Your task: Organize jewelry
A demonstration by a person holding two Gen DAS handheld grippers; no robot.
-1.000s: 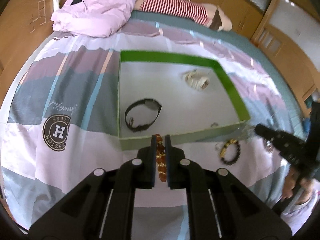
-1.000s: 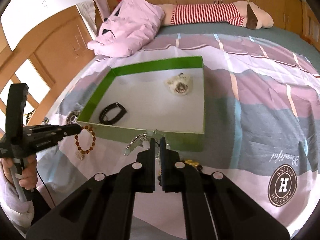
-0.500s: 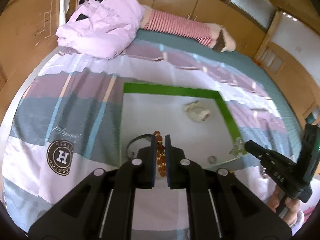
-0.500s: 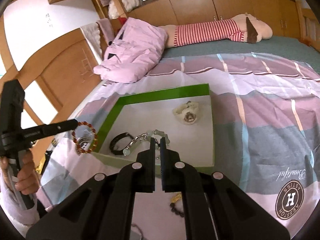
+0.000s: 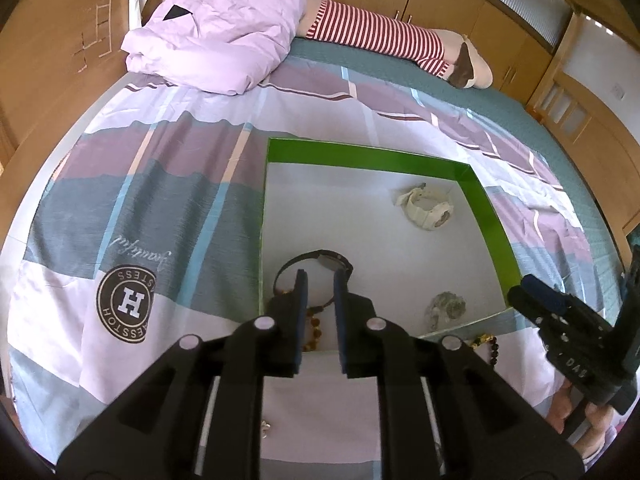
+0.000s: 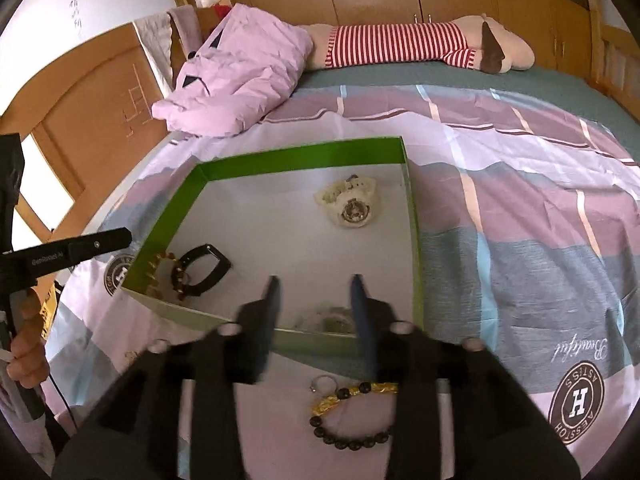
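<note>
left gripper point(image 5: 318, 280) jaws parting, nothing pinched; the amber beads point(image 5: 314, 326) lie on the box point(image 5: 368, 156) floor just under and behind the tips, beside the black watch point(image 5: 320, 258), which sits just ahead of them. right gripper point(image 6: 314, 286) jaws also spreading, wide apart, nothing between the pads; the pale green chain point(image 6: 328, 318) lies heaped on the box floor right below the gap, against the near wall. both pieces look let go.

white watch point(image 6: 352, 204) well ahead of the right jaws, toward the far corner of the box. outside the box, under the right gripper body: dark bead bracelet point(image 6: 352, 438) with gold links, and a small ring point(image 6: 322, 382) just beside it, on the sheet.

handling, as a guess: bracelet is light, limp, strung beads, round and slick; it will sag and swing from any one pinch. take it across the strand, pads square on a bead or on the chunkier gold part, not on a bare cord. ring is tiny, hard, likely to skate or sink in cloth; pinch across the band. nothing looks fragile.

surface: soft bed, a patchwork sheet point(image 6: 520, 240) in purple, grey, white, wrinkled; gives under pressure, so tips can snag fabric. pink quilt point(image 5: 216, 36) and a striped plush point(image 6: 400, 46) far ahead at the head end. wood cupboards round the room.
</note>
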